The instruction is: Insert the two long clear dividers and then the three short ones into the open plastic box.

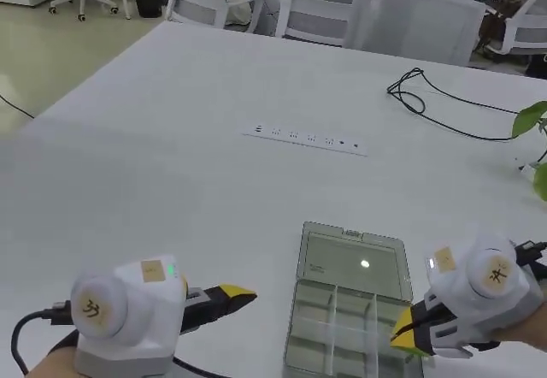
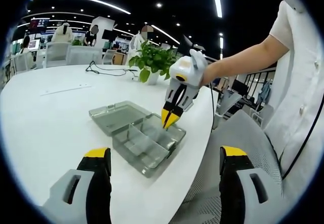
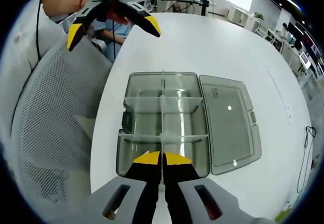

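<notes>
**Position.** The open plastic box (image 3: 120, 148) lies on the surface (image 1: 171, 181), with its lid (image 3: 228, 122) folded flat beyond the hinge wall.

**Contents.** Two long clear dividers (image 3: 182, 98) run from the box's hinge wall to the opposite wall. A line of short cross pieces (image 3: 162, 115) crosses them toward the box's right wall.

**Right gripper** (image 3: 162, 158). It stands directly over the box's right wall. Its fingers are closed tip to tip, in line with the cross pieces. Whether a clear piece is pinched cannot be told.

**Left gripper** (image 2: 164, 153). It hangs well to the left of the box, fingers wide, with nothing between them.

**Judgement.** The right hand is the nearer, and the coming move is straight down along the cross line.

**Views.** The left gripper view shows the right tips dipped toward the box's end compartment. The right gripper view, looking down its own fingers, does not give that depth.
</notes>
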Motion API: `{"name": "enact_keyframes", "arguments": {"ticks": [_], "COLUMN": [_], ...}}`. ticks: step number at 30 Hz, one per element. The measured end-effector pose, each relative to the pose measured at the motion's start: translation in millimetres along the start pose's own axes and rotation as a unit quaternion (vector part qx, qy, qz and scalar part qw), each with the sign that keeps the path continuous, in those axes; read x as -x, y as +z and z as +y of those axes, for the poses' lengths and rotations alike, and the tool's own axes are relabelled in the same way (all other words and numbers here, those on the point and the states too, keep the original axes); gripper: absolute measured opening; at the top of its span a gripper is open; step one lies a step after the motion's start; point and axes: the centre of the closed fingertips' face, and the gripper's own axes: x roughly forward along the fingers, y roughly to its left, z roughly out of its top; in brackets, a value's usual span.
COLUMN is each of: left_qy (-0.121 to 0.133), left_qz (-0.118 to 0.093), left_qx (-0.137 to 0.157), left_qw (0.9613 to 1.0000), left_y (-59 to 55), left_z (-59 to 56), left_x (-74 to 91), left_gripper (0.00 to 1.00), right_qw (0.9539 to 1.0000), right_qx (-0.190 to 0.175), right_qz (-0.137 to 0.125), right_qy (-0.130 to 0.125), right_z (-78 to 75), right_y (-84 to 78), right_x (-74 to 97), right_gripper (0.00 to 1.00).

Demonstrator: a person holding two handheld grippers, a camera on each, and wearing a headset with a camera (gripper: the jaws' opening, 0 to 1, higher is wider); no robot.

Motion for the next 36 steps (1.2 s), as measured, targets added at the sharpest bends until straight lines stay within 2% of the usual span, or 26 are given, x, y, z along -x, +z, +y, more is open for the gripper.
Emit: {"name": "enact_keyframes", "arguments": {"ticks": [5, 17, 27, 32, 36], "left_qy": [0.002, 0.001, 0.005, 0.004, 0.002], "left_qz": [0.001, 0.004, 0.009, 0.015, 0.019], "left_qx": [0.0, 0.0, -0.006, -0.012, -0.017], "left_qw": [1.0, 1.0, 0.9999, 0.9998, 0.9997], "left_y": [-1.0, -2.7, -2.6, -2.5, -1.8], "left_z": [1.1, 0.7, 4.0, 3.9, 4.2], "left_x": [0.5, 0.9, 5.8, 8.0, 9.8], "left_gripper": [0.9, 0.91, 0.93, 0.96, 0.99], "right_qw": [1.0, 0.9999, 0.9972, 0.9935, 0.9883], "right_qx": [0.006, 0.009, -0.038, -0.061, -0.087], "right_qz": [0.006, 0.009, -0.039, -0.061, -0.084], "right_qy": [-0.002, -0.011, -0.052, -0.074, -0.093], "right_z": [0.4, -0.3, -5.6, -2.4, 1.2], "right_y": [-2.6, -3.7, 0.4, -2.1, -5.6], "right_x": [-4.6, -1.3, 34.9, 55.0, 70.2], "right_gripper": [0.03, 0.04, 0.12, 0.17, 0.22]}}
